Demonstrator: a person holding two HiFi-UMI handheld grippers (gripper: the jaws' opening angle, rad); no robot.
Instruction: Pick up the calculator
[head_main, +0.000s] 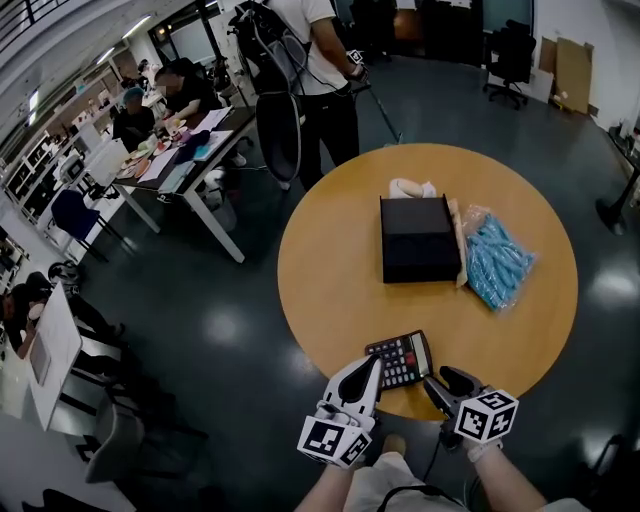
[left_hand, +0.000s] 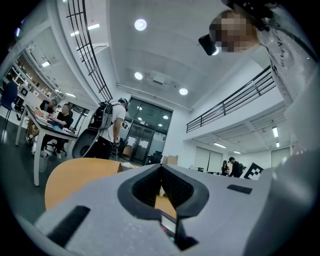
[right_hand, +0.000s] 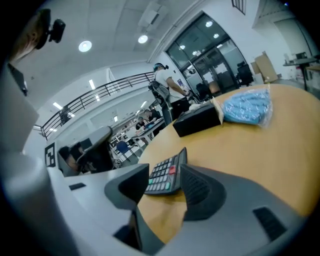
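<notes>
The calculator (head_main: 400, 358) is dark with grey keys and one red key. It lies at the near edge of the round wooden table (head_main: 330, 270). My right gripper (head_main: 445, 383) is just to its right and near side, with its jaws open. In the right gripper view the calculator (right_hand: 172, 162) lies flat just beyond the right gripper (right_hand: 164, 171), in line with the gap; neither pad touches it. My left gripper (head_main: 368, 378) points at the calculator's left near corner. In the left gripper view the left gripper (left_hand: 161, 187) has its jaws together with nothing between them.
A black box (head_main: 418, 238) sits mid-table with a beige object (head_main: 410, 187) behind it. A blue plastic bag (head_main: 495, 260) lies to its right. A person (head_main: 320, 70) stands beyond the table's far edge. Desks with seated people (head_main: 170, 130) fill the left.
</notes>
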